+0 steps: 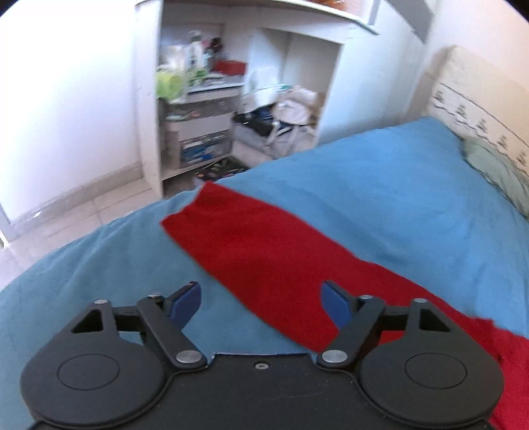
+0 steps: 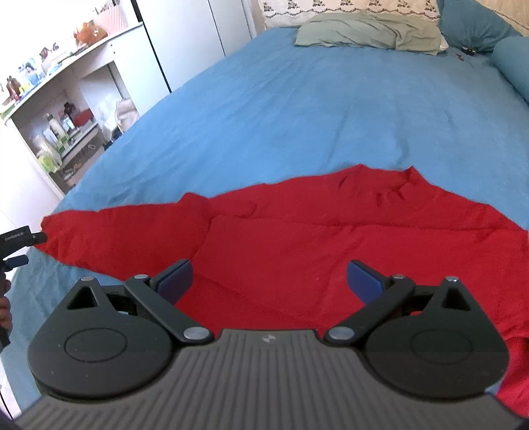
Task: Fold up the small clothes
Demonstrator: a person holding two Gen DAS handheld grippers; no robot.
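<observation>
A red long-sleeved garment lies spread on the blue bed sheet. Its sleeve stretches toward the bed's left edge. My left gripper is open and empty, hovering above the sleeve's near edge. It also shows at the left edge of the right wrist view, by the sleeve's cuff. My right gripper is open and empty, above the garment's body.
A grey-green pillow and blue pillows lie at the head of the bed. White shelves full of clutter stand beyond the bed's left edge, over a tiled floor.
</observation>
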